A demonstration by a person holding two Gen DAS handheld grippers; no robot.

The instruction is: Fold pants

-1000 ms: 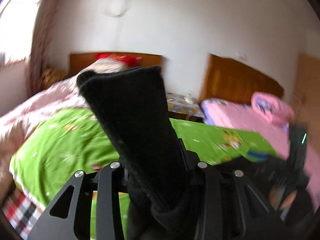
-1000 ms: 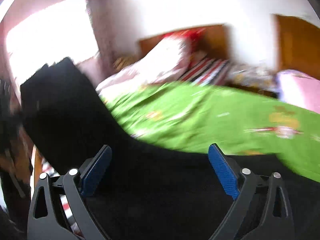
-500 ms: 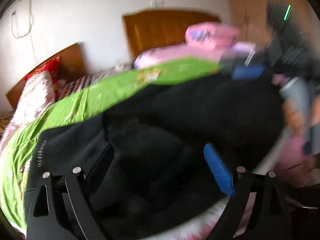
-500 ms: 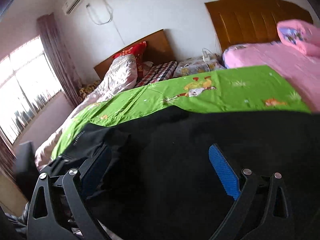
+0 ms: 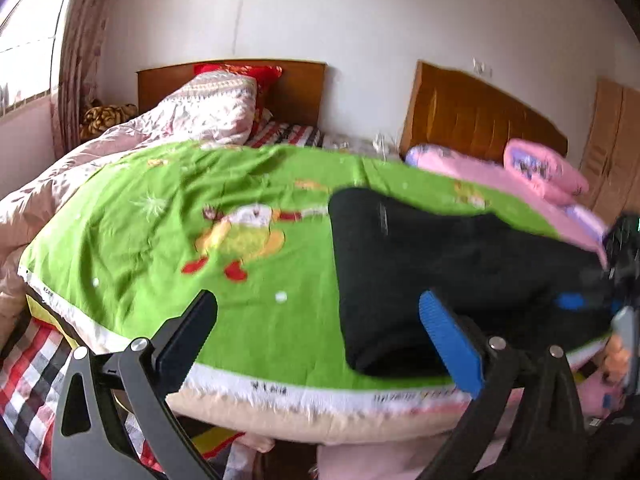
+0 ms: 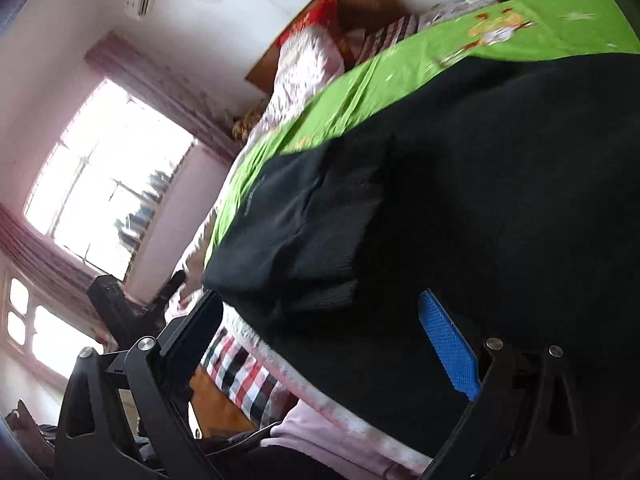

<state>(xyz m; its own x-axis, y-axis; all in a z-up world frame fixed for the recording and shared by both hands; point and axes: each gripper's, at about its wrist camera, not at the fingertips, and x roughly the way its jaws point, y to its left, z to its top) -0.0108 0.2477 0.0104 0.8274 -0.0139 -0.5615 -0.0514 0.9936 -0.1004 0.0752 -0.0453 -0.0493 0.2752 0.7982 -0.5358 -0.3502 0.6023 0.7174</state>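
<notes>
The black pants (image 5: 440, 264) lie folded on the green bedcover (image 5: 200, 208), at its right side near the front edge. My left gripper (image 5: 316, 340) hovers over the bed's edge just left of them. Its jaws are opening wide, with only bedcover showing between them. The blue pad (image 5: 448, 344) sits over the pants' near corner. In the right wrist view, which is rolled over, the pants (image 6: 500, 180) fill the frame. My right gripper (image 6: 320, 344) stands open over their near edge, its pads not pressing on the cloth. The leg ends (image 6: 300, 232) lie stacked at the left.
A pink quilt (image 5: 192, 120) and a red pillow (image 5: 240, 70) lie at the headboard. A second bed with pink bedding (image 5: 540, 176) stands to the right. A checked sheet (image 5: 24, 376) hangs below the bed's edge. A window (image 6: 108, 188) is at the left.
My left gripper was shut on a bunch of the black cloth held up; it has let go, opened wide and sunk. The pants now lie on the bed. The right gripper's view has rolled.
</notes>
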